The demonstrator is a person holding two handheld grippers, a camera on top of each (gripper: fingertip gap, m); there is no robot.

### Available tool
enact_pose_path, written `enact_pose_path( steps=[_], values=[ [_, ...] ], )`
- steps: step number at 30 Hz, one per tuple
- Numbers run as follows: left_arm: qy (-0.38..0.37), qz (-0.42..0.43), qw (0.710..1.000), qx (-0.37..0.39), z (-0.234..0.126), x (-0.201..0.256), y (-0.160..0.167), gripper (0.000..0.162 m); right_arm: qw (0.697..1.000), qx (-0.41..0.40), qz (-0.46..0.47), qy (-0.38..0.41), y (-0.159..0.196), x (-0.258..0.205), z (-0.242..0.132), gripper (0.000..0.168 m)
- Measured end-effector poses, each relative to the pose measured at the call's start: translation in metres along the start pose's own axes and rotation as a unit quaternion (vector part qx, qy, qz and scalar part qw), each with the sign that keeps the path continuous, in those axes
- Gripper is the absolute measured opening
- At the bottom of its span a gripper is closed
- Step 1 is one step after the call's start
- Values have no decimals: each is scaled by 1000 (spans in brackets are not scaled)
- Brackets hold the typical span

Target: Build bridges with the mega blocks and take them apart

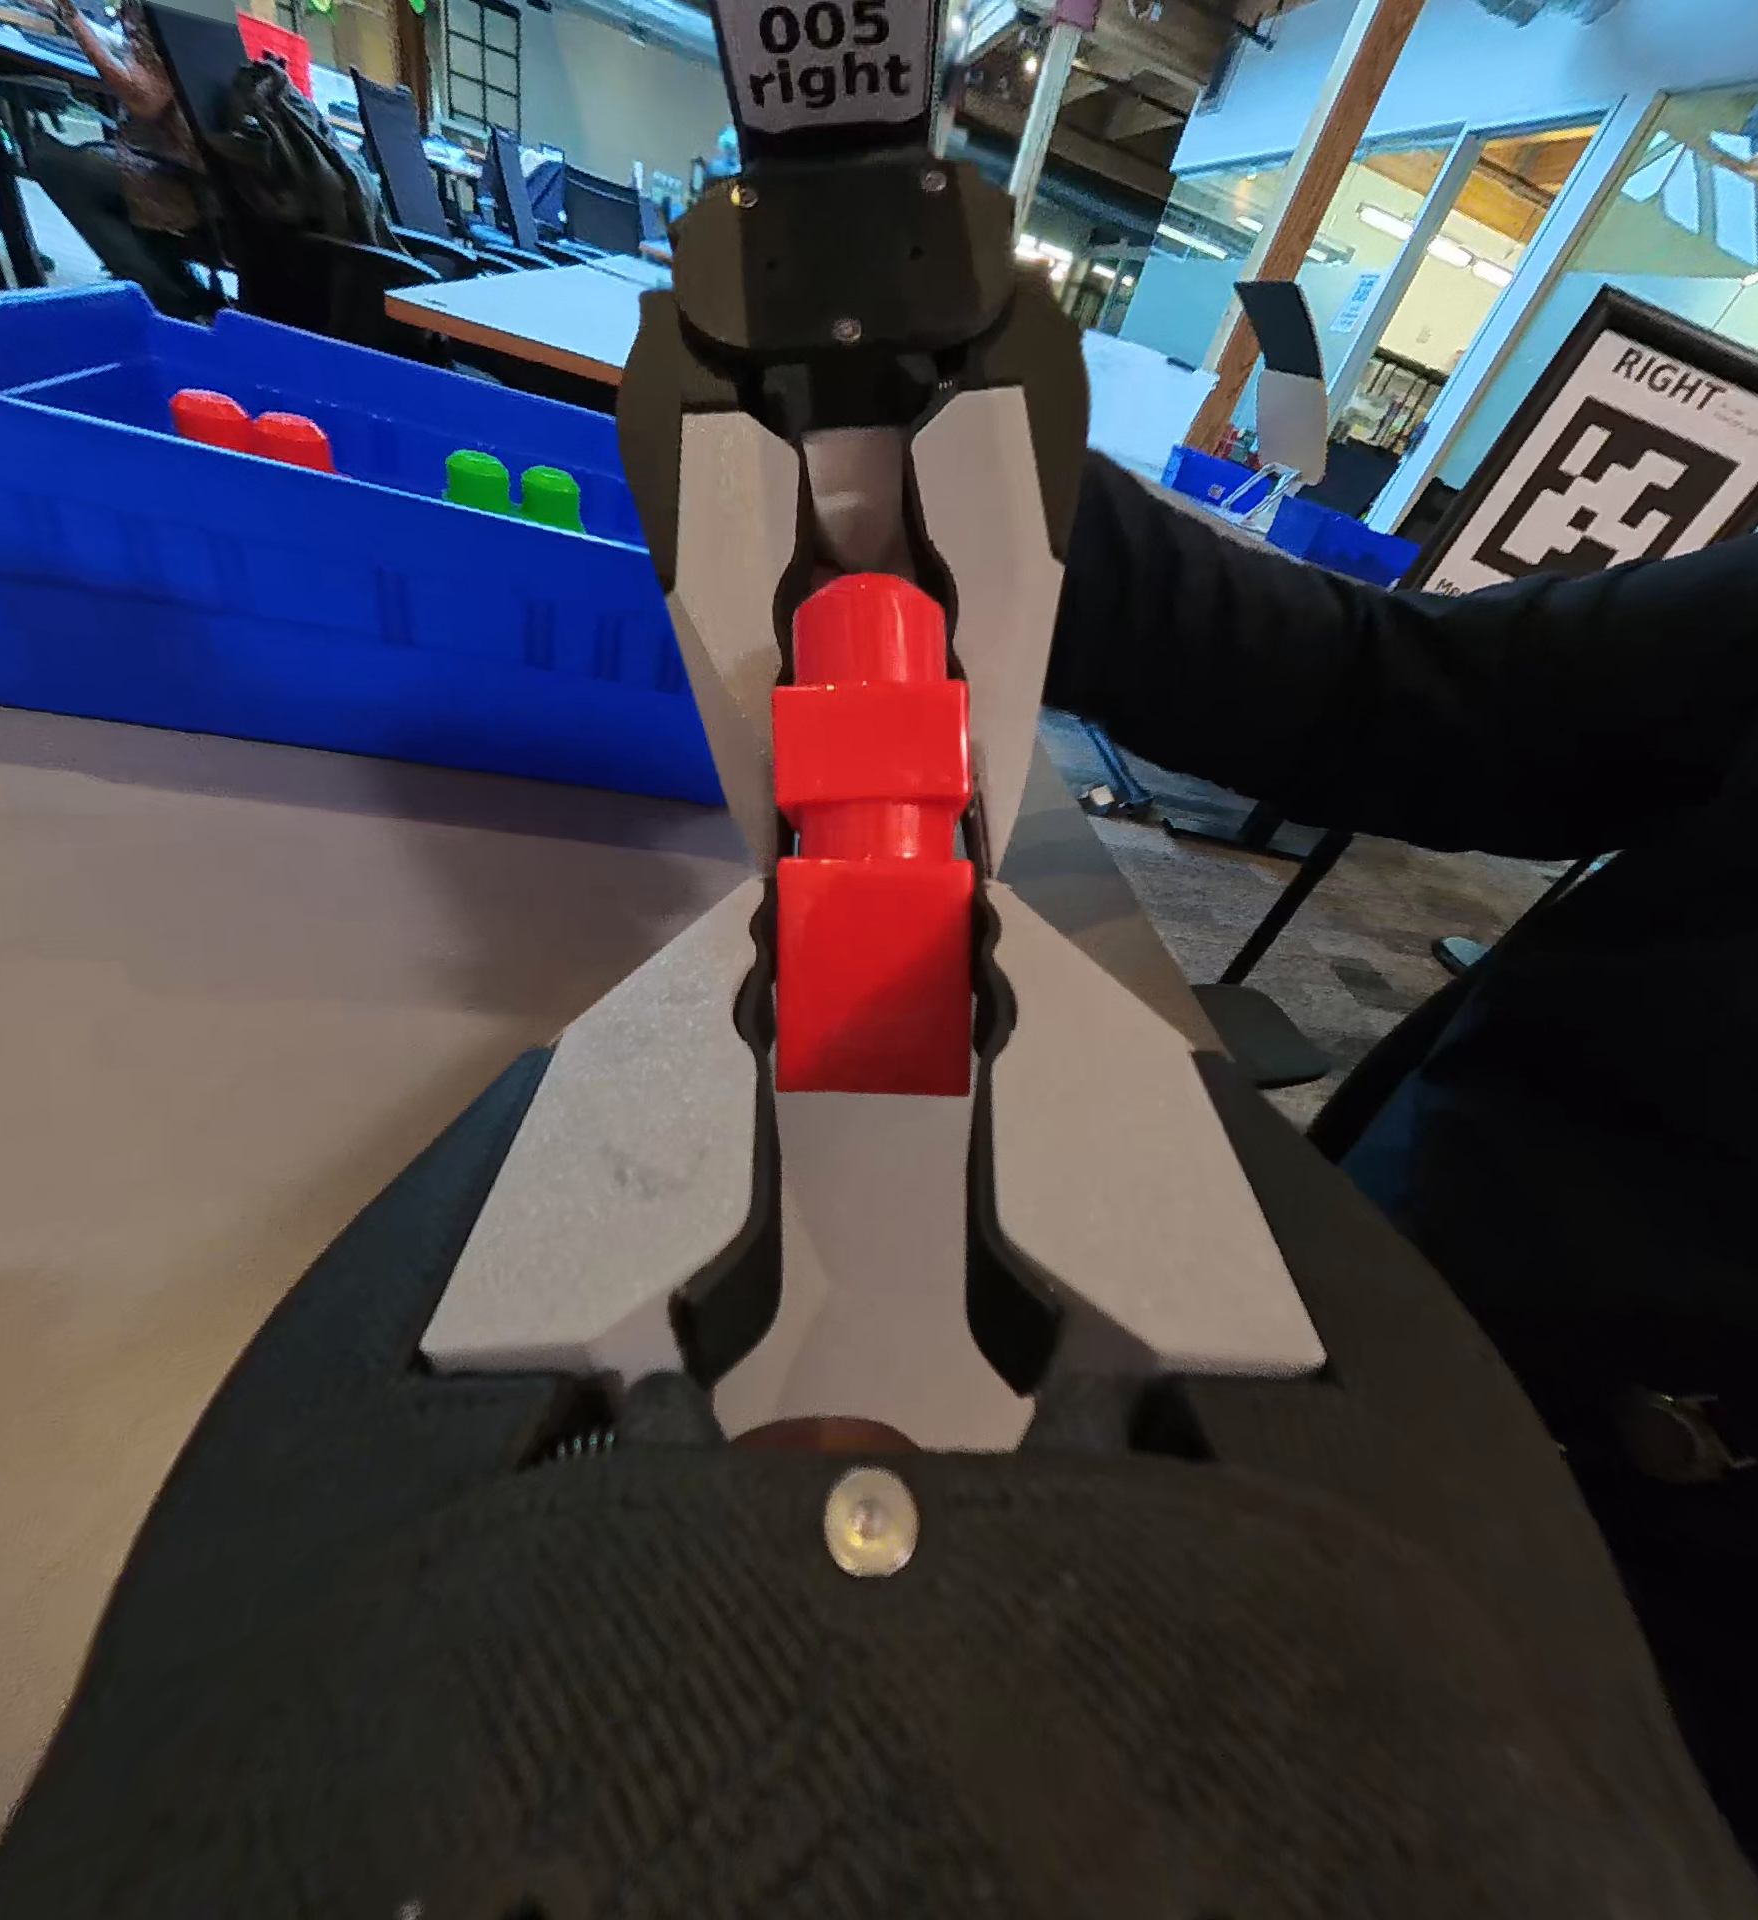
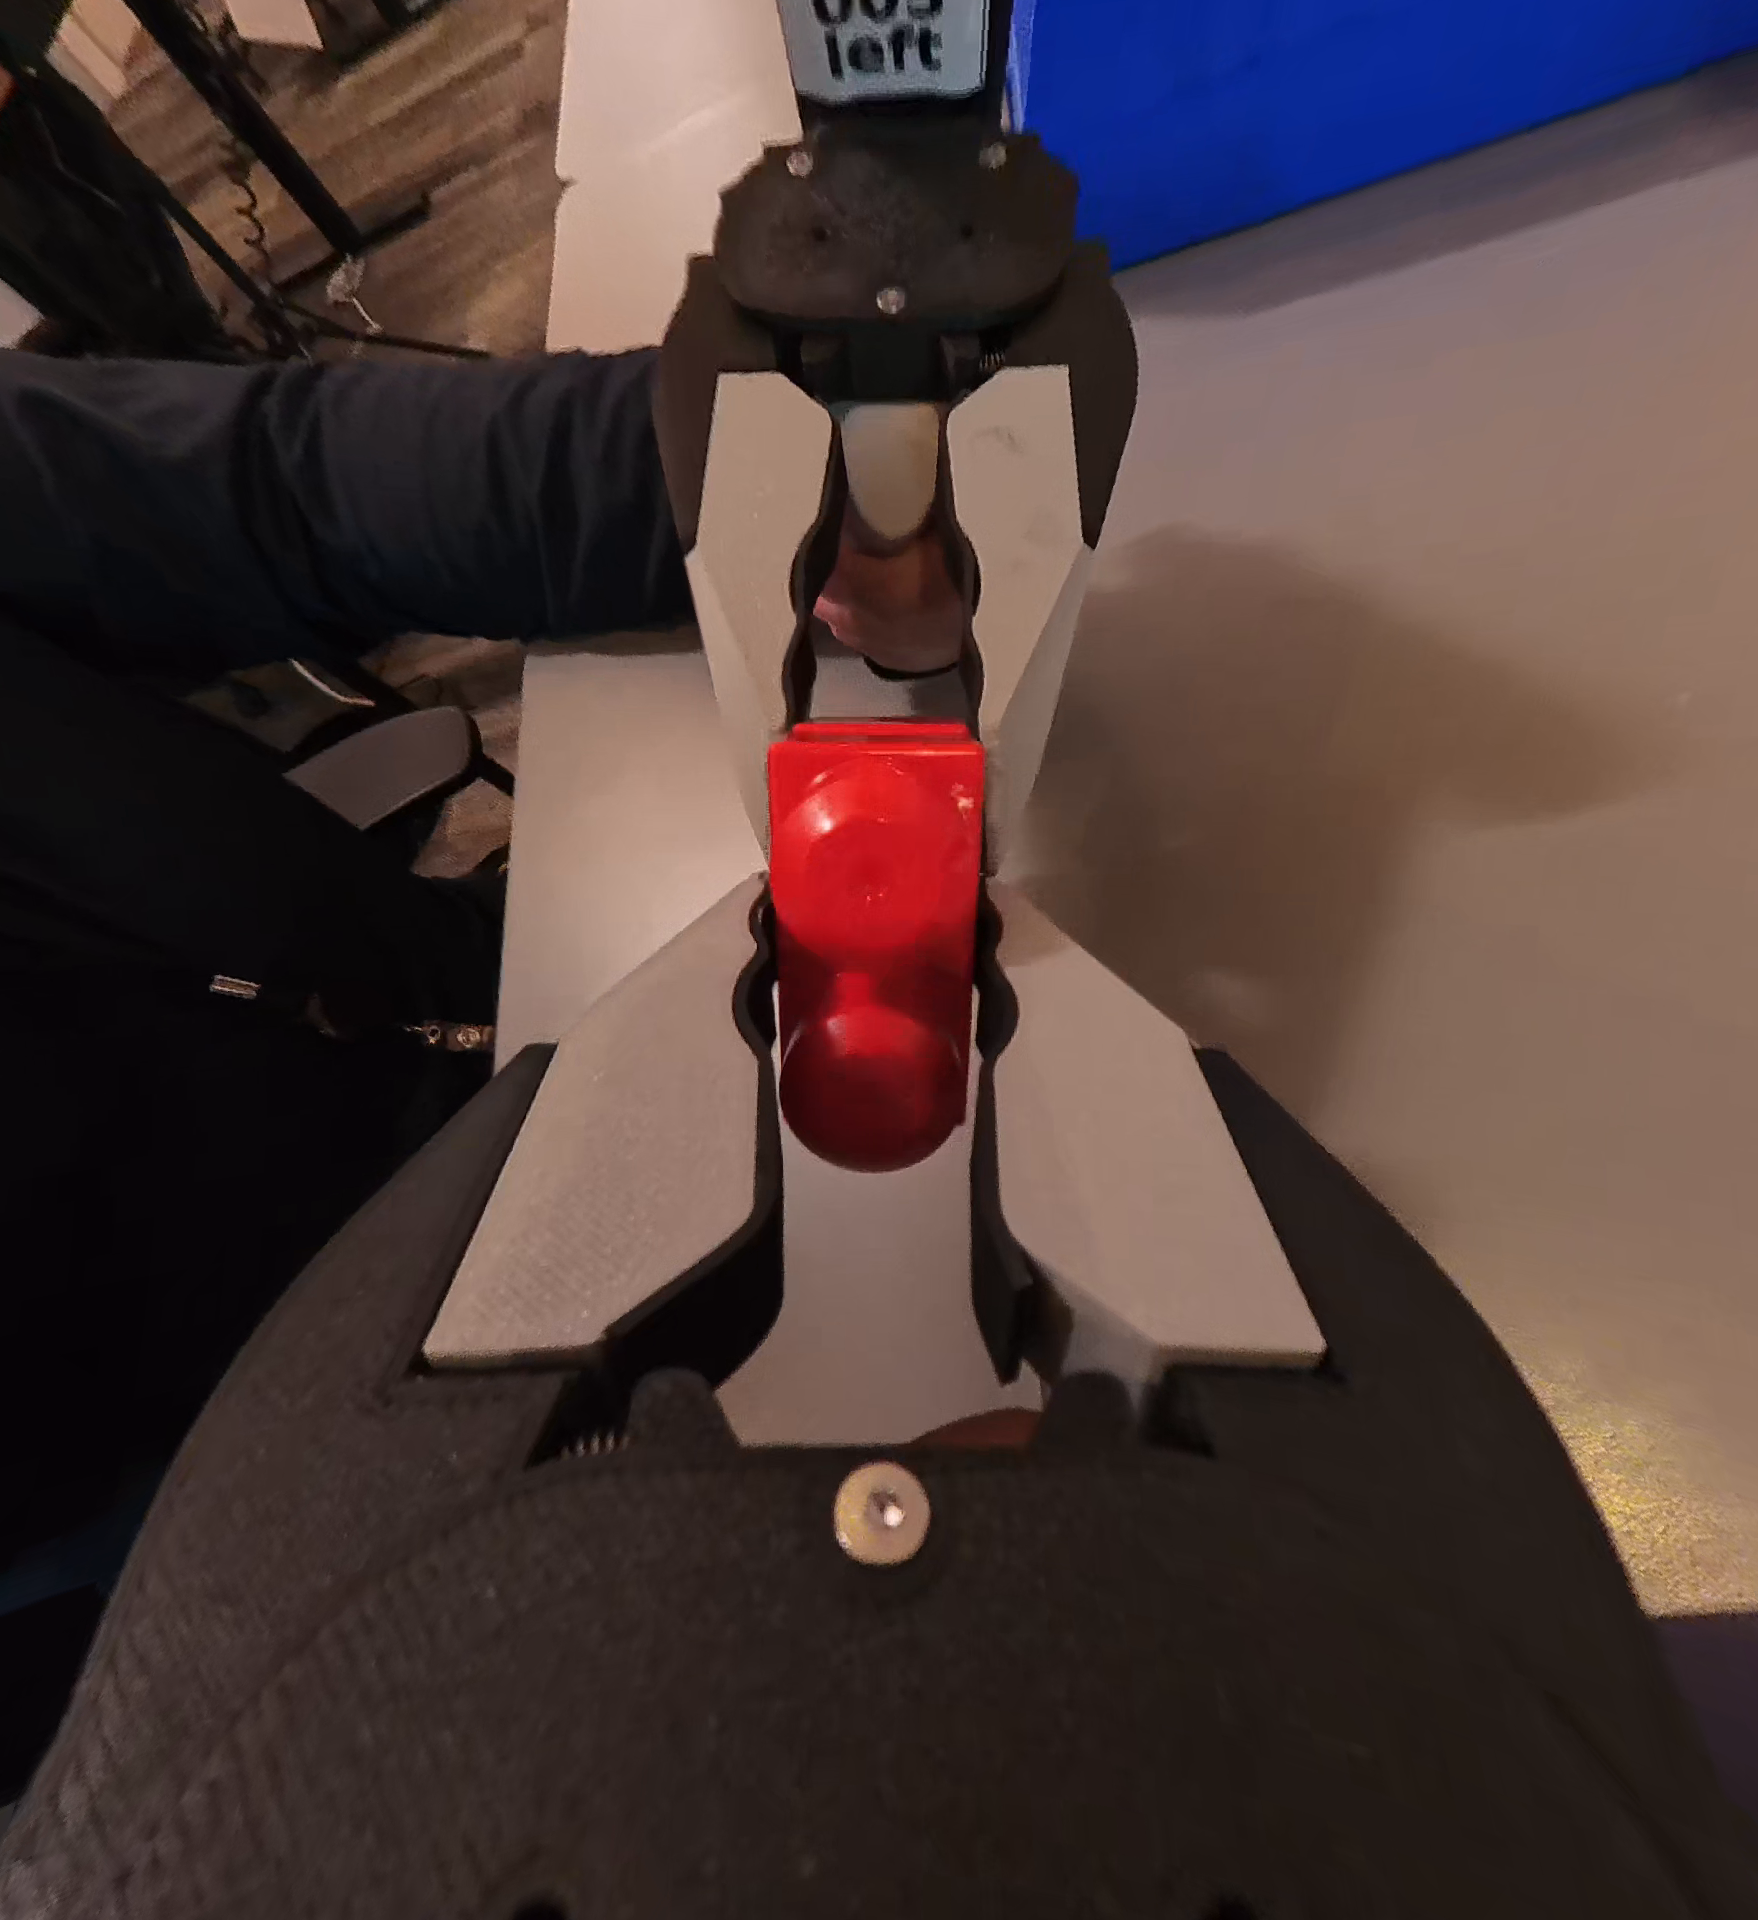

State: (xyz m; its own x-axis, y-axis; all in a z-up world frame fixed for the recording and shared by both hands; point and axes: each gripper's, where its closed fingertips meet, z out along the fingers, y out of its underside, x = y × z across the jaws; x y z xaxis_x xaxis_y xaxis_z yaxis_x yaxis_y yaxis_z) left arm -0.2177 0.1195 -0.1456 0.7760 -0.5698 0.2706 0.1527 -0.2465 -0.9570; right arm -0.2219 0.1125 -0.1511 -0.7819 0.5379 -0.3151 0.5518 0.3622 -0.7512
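Two red blocks sit stuck together in a short row, and we hold them up over the grey table (image 1: 231,1039), near its edge. Our left tongs (image 1: 875,935) squeeze the first red block (image 1: 875,987) by its square body. Our right tongs (image 1: 875,831) come from the other side and pinch the second red block (image 1: 870,743). Both tongs are clamped tight on their blocks, tip to tip.

Each block is shiny red, with a square body and one round bump. The bump of the first block goes into the second block, and a bit of it shows between them. The row points away from our left tongs, right at the other pair. From the right wrist view, the round bump of the second block (image 2: 870,1081) points back at us between the right tongs (image 2: 875,935).

We see a white sticker (image 1: 833,57) with black writing on the right tongs. The left tongs (image 2: 875,821) have a white sticker (image 2: 890,42) like it. A framed sign (image 1: 1623,478) with a black and white square pattern and some writing stands off to the right.

A blue bin (image 1: 283,582) sits on the table behind. A red block (image 1: 251,426) and a green block (image 1: 511,488) lie in it, each with two bumps. A dark sleeve (image 1: 1374,675) reaches to the right tongs.
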Motion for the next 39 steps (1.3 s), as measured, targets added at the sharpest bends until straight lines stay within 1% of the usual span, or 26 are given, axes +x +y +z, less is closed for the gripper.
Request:
enact_pose_path(
  steps=[5,11,15,19,27,31,34,37,39],
  values=[
    [3,-5,1000,2,-1,0,0,34,1000,-4,-2,-2,0,1,2,34],
    [4,-7,1000,1,-1,0,0,34,1000,19,-3,0,-9,0,-9,34],
    [7,-9,1000,-2,2,1,2,34,1000,29,-1,-5,-11,-2,-8,33],
    [-4,-4,1000,-14,4,-2,7,34,999,25,-13,16,-8,2,-3,32],
    [5,4,1000,-9,2,2,4,34,999,45,4,-7,-9,-1,-5,32],
    [10,27,1000,3,0,7,0,34,997,72,6,-31,-13,-7,-4,32],
    [-11,64,998,3,-3,5,-2,33,995,96,6,-17,-18,-6,-2,32],
    [-23,63,998,17,-3,2,-6,33,991,131,35,-19,-22,-4,-4,32],
    [-31,63,997,13,0,1,-5,33,988,146,51,-23,-21,-2,-6,32]
  ],
)
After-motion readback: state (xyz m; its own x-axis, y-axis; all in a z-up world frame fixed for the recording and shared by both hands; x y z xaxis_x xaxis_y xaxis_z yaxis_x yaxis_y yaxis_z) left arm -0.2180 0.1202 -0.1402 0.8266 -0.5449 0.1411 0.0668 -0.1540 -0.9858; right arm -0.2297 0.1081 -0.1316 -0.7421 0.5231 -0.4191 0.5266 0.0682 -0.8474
